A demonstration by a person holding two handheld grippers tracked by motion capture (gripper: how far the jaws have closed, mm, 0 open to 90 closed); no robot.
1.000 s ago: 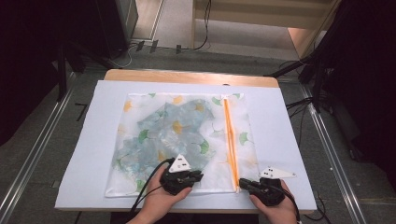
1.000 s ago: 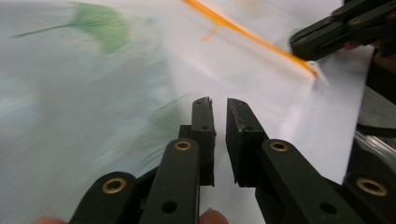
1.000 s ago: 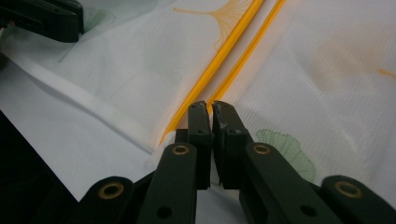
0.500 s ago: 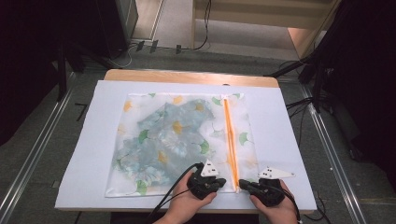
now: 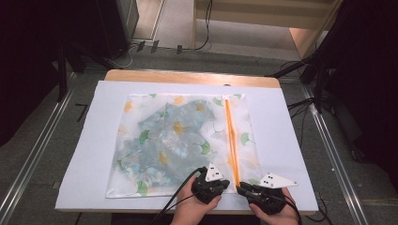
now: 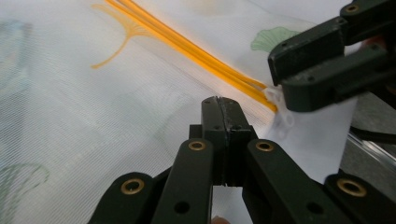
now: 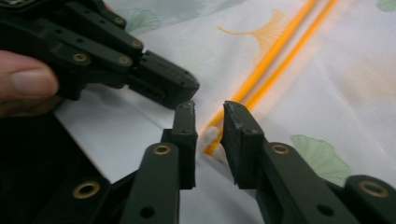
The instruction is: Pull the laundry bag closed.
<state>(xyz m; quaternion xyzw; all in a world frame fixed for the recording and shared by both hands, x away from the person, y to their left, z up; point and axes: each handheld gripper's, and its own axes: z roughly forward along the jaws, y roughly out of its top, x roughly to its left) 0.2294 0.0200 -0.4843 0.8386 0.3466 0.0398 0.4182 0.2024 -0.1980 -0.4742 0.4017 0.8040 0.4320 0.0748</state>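
Note:
A white mesh bag (image 5: 141, 112) printed with ginkgo leaves lies flat on the white sheet, a blue-green patterned garment (image 5: 164, 140) inside it. An orange zipper (image 5: 230, 136) runs down its right side. My left gripper (image 5: 227, 183) is shut, its tips (image 6: 219, 105) resting on the mesh just left of the zipper's near end; whether they pinch the mesh I cannot tell. My right gripper (image 7: 208, 109) has just been opening its jaws, which stand a little apart around the white zipper pull (image 7: 210, 135) without pressing it.
The white sheet (image 5: 286, 136) covers a wooden table (image 5: 187, 76), and its near edge (image 5: 141, 206) runs just in front of both hands. Black cables trail from the grippers over that edge. Metal rails (image 5: 42, 140) and dark equipment flank the table.
My left gripper has slid right along the bag's near edge until it sits beside the right gripper at the zipper's end. The right hand has stayed in place.

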